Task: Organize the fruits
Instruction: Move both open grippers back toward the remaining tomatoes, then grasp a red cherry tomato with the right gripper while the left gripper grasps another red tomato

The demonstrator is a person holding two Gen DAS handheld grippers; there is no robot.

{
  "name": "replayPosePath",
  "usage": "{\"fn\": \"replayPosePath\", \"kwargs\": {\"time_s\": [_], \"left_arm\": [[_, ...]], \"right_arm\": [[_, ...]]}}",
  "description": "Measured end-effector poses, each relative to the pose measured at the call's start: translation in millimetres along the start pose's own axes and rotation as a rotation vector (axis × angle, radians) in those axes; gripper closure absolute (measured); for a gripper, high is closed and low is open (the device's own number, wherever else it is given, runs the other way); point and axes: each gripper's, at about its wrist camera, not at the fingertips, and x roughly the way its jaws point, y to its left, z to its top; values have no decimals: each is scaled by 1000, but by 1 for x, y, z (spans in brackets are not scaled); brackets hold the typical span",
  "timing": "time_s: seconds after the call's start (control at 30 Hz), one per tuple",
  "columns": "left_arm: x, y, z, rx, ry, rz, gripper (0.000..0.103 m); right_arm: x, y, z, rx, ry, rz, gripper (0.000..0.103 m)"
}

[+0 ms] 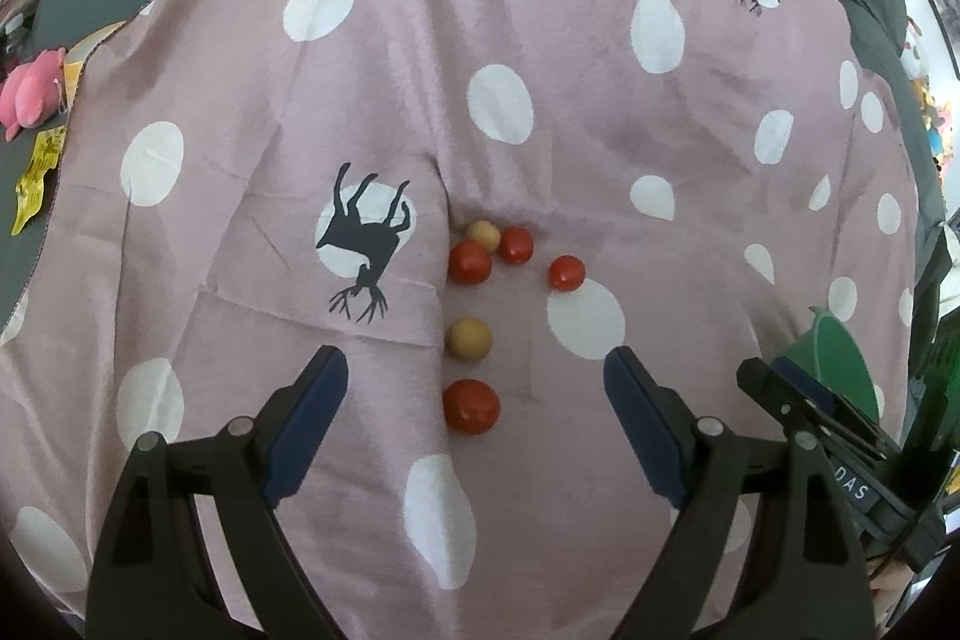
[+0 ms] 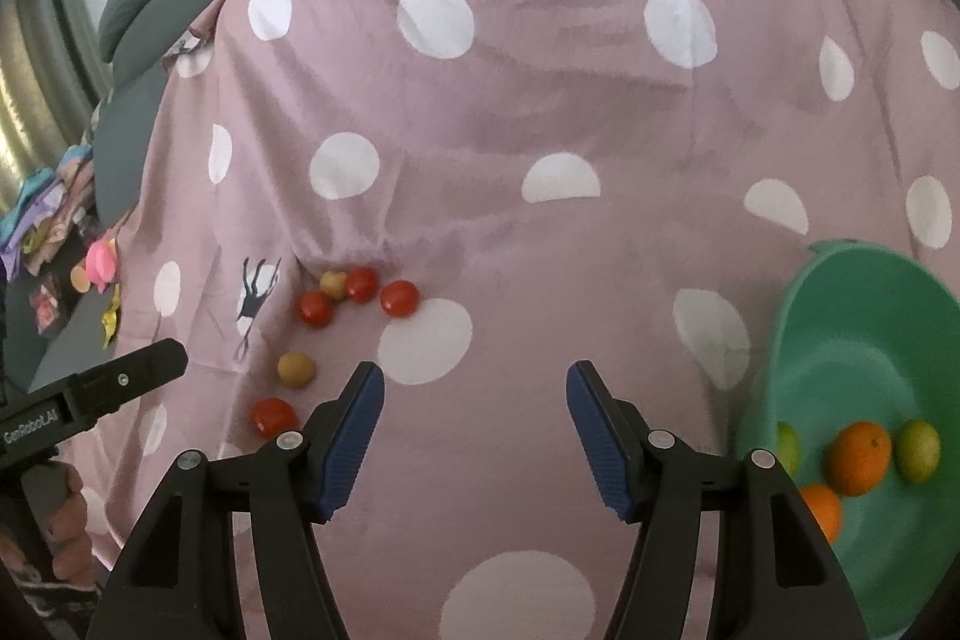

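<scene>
Tomatoes, four red ones, are lying on the pink polka-dot cloth [image 1: 420, 70] with two tan fruits; the nearest tomato [image 1: 471, 406] is sitting between the spread fingers of the left tool [image 1: 474, 376], untouched. Right tool [image 2: 474, 388] is hovering with fingers apart, gripping nothing, beside the green bowl [image 2: 852, 316] holding oranges [image 2: 859, 457] and limes [image 2: 917, 449].

Both wrist views look down, sharing the tomatoes [image 1: 471, 406] [image 2: 274, 416].
</scene>
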Motion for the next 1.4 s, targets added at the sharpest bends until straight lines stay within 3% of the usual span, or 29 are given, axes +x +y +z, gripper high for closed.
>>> {"fn": "replayPosePath", "kwargs": {"time_s": [0.1,0.2,0.27,0.37,0.7,1.27,1.37,1.4], "left_arm": [[4,-4,-2,18,9,-2,23],[9,-8,-4,34,22,-20,37],[14,-10,-7,34,42,-38,55],[27,-13,-11,35,89,-45,69],[57,-10,-21,12,191,4,69],[66,-19,-18,13,129,113,70],[67,-19,-18,29,97,157,85],[67,-17,-17,26,94,150,85]], "right_arm": [[4,-2,-1,15,16,-1,39],[5,-3,-1,21,20,-3,39],[5,-4,-1,23,18,4,39],[6,-4,-2,27,19,13,39],[5,-4,-3,24,28,15,39],[7,0,-5,14,40,5,39],[10,1,-5,15,47,4,39],[11,1,-4,15,52,3,39]]}}
